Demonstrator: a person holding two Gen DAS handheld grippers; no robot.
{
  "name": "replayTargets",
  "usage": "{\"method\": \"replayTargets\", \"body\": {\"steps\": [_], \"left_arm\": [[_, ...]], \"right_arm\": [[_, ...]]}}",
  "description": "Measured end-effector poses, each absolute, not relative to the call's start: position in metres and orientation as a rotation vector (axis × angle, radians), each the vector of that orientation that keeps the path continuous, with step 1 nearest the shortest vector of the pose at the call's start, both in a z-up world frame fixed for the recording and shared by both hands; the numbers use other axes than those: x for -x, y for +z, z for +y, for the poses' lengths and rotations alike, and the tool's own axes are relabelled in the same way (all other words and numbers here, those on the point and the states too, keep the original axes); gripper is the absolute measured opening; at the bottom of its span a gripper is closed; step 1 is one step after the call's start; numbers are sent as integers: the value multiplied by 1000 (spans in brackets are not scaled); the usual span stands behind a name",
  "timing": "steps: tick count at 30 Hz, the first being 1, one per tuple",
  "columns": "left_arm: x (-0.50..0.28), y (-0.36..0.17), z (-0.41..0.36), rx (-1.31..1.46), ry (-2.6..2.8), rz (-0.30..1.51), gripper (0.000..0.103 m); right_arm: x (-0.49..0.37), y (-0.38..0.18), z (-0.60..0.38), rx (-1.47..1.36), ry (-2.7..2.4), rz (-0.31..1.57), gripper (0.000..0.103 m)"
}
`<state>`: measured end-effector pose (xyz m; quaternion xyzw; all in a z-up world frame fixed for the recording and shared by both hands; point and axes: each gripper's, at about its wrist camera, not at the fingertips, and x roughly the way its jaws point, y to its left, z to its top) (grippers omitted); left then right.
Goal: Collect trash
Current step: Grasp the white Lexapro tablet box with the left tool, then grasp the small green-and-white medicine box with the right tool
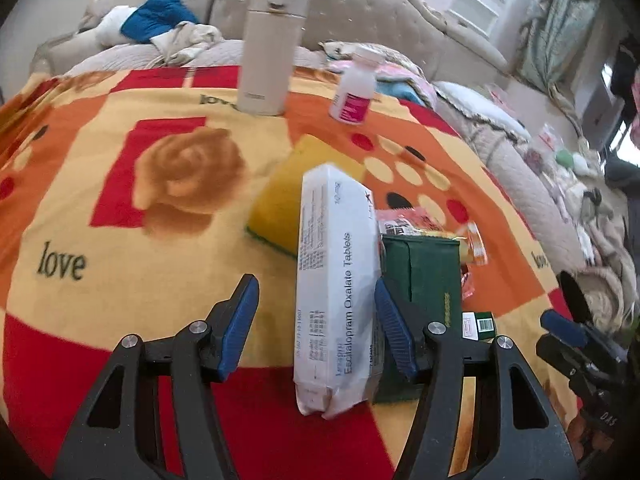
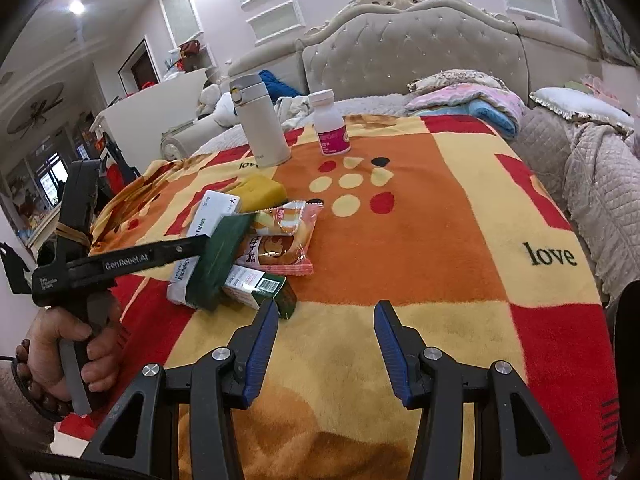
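Your left gripper (image 1: 316, 300) stands partly open around one white tablet box (image 1: 338, 292). The right pad sits right against the box edge, but the left pad is clear of it, so nothing is squeezed. Your right gripper (image 2: 326, 324) is partly open too, over the bare blanket (image 2: 440, 240), with nothing between its pads.

The trash lies in one heap on the blanket: one white tablet box, two green boxes (image 2: 218, 264) (image 2: 260, 290), and two snack wrappers (image 2: 280, 218) (image 2: 276, 256). One yellow sponge (image 1: 288, 196) lies just behind the heap. Farther back stand one tall flask (image 1: 270, 48) and one small pill bottle (image 1: 354, 88), near each other.
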<state>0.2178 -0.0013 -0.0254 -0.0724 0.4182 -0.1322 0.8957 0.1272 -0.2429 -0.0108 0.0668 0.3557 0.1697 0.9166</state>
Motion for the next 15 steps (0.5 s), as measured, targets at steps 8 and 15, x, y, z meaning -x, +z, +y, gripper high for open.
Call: {"method": "replayTargets", "body": {"steps": [8, 15], "left_arm": [[-206, -22, 5, 204, -299, 836, 16], [-157, -2, 45, 165, -116, 817, 15]], "right_arm": [[-133, -10, -232, -114, 399, 727, 48], [-150, -16, -200, 21, 507, 763, 48]]}}
